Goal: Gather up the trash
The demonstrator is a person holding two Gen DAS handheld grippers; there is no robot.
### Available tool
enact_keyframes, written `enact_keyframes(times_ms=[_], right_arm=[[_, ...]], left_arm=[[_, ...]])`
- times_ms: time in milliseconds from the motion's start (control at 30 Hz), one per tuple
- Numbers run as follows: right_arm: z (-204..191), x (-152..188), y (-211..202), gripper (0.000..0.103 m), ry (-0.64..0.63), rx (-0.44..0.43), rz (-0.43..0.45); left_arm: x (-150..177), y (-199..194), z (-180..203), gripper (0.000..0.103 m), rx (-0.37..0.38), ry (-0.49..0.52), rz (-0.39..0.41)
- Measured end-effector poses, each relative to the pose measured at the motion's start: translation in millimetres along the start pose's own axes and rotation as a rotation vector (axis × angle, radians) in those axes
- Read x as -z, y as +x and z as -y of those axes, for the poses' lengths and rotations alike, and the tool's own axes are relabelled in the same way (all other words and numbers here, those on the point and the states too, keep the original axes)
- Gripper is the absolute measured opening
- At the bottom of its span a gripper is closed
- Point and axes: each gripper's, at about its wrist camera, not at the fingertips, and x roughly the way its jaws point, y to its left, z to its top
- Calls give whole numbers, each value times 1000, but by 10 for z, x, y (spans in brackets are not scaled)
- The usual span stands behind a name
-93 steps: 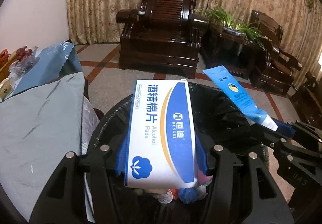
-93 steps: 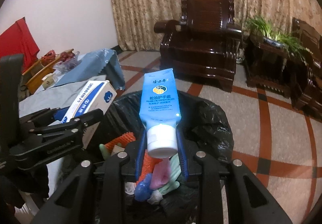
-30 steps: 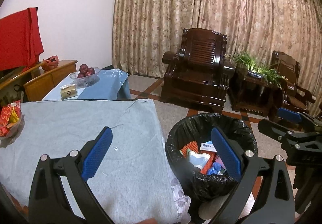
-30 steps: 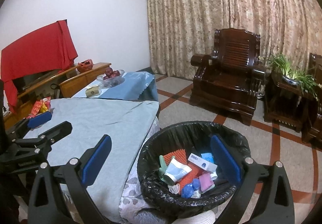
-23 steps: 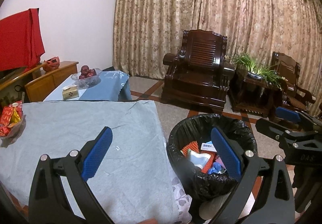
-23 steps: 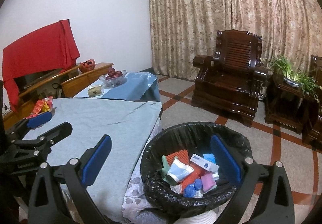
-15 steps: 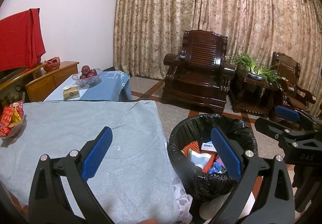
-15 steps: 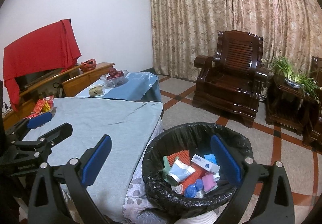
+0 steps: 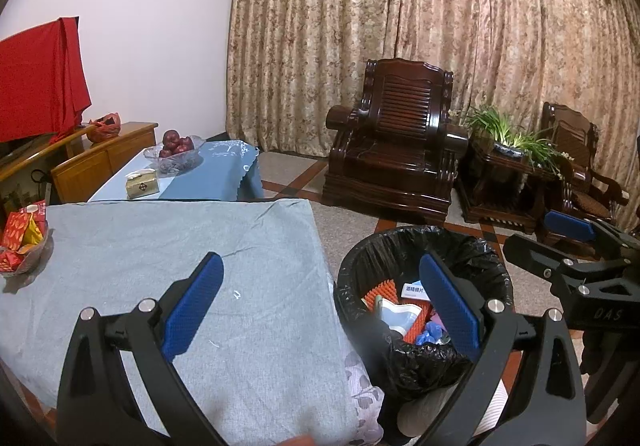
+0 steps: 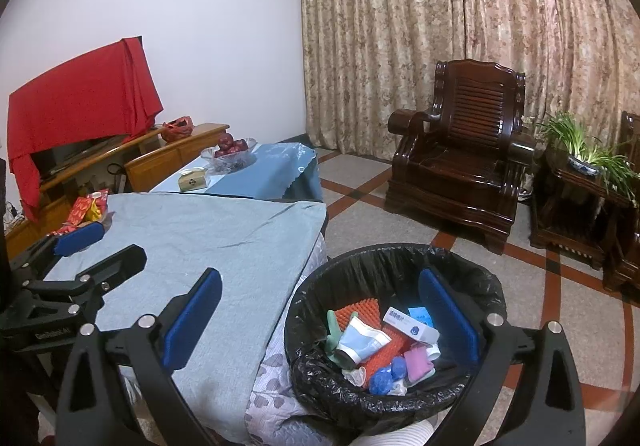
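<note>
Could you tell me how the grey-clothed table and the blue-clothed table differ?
The grey-clothed table lies nearer, beside the trash bin; the blue-clothed table stands beyond it. The grey one bears only a dish of red packets at its far corner; the blue one bears a fruit bowl and a small box. Both are cloth-covered.

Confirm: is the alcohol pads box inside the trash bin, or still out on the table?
Inside. The alcohol pads box lies on the pile within the trash bin, below its rim.

Left gripper (image 9: pixel 320 306) wide apart, empty, lower centre; grey surface (image 9: pixel 140 246) at left, trash-filled bin (image 9: pixel 424 246) at lower right.
</note>
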Motion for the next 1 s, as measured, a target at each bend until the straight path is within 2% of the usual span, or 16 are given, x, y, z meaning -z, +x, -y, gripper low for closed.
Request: enact_keyframes(times_ms=[1000], right_arm=[[-22,34,25,97,4,-4,-5]], left_arm=[[28,-67,-83,96,-5,4,-8]])
